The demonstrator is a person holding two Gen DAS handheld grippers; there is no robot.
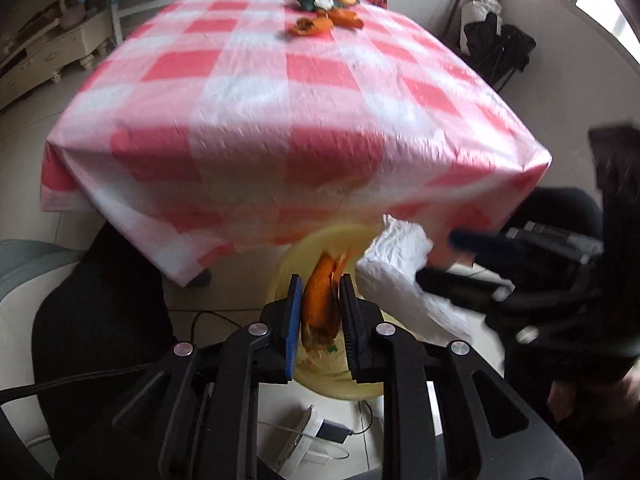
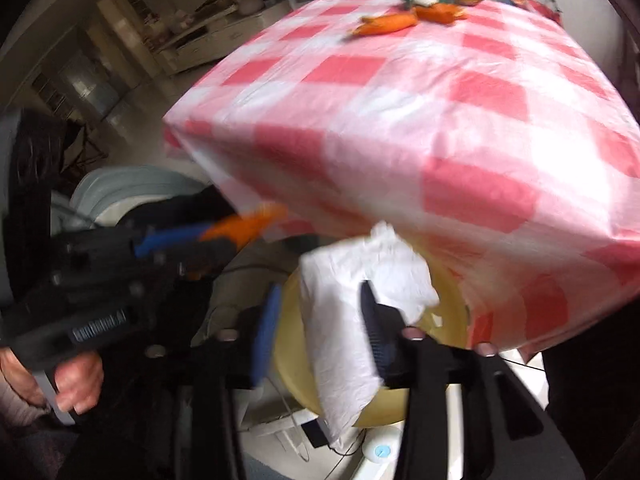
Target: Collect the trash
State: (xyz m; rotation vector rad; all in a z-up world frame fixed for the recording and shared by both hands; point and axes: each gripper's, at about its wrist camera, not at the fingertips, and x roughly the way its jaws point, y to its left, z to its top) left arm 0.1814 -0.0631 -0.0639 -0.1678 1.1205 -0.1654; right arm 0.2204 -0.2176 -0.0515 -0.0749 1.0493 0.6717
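My left gripper (image 1: 320, 292) is shut on an orange peel (image 1: 318, 300), held over a yellow bin (image 1: 280, 276) that stands on the floor below the table's near edge. In the right wrist view the same gripper (image 2: 224, 238) comes in from the left with the peel (image 2: 248, 222) sticking out. My right gripper (image 2: 318, 312) stands open over the bin (image 2: 294, 360). A crumpled white paper (image 2: 352, 280) hangs between its jaws, against the right finger and apart from the blue left pad. From the left wrist view, that paper (image 1: 400, 272) is at the right gripper's (image 1: 436, 258) tips.
A table under a red-and-white checked cloth (image 1: 280, 100) fills the view beyond the bin. More orange peels and scraps (image 1: 324, 8) lie at its far end. A chair (image 1: 24, 280) is at the left. Cables and small devices (image 1: 316, 436) lie on the floor.
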